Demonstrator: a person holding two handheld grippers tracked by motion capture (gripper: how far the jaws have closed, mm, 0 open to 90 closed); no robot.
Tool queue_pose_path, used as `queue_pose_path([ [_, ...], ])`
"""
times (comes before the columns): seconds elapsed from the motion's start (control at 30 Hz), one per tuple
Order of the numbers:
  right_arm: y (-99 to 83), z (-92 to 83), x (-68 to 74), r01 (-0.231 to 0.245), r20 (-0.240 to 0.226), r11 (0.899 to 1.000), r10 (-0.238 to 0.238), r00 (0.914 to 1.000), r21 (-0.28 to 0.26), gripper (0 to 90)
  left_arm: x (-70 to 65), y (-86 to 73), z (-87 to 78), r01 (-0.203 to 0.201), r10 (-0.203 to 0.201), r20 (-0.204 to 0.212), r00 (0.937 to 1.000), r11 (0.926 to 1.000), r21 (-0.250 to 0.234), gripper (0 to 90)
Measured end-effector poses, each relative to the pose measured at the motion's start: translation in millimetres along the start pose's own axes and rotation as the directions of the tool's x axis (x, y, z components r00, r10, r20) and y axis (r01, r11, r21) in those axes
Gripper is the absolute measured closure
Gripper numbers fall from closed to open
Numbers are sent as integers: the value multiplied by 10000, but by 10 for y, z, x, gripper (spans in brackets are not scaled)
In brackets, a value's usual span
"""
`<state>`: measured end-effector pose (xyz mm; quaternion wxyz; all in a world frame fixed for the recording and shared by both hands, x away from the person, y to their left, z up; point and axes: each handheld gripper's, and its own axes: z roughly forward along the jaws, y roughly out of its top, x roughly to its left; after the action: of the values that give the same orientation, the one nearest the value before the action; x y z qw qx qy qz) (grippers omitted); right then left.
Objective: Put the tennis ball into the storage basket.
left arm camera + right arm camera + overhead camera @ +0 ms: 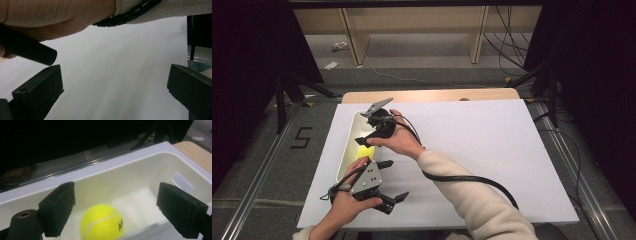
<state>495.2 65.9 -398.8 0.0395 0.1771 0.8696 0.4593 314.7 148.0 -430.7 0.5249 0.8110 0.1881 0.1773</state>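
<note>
White table sheet, tennis ball in tub, right gripper wide open above it, empty

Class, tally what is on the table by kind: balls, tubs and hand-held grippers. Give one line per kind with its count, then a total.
Yellow tennis ball, lying inside the tub: 1
White tub: 1
Hand-held grippers, the left gripper and the right gripper, both with jaws apart: 2
Total: 4

Dim room, bright table; gripper views soft, prob. motion blur.
</note>
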Motion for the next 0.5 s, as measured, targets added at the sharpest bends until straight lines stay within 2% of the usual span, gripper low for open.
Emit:
queue_pose_path([
  [0.13, -51, -145, -64, -91, 290, 9996, 99, 9995, -278, 158, -1, -3, 4, 16, -16, -15, 10000, 10000, 17, 0],
  [0.5, -282, -496, -241, -518, 833, 9979, 550, 9950, -392, 157, 3, -7, 6, 42, -42, -34, 10000, 10000, 23, 0],
])
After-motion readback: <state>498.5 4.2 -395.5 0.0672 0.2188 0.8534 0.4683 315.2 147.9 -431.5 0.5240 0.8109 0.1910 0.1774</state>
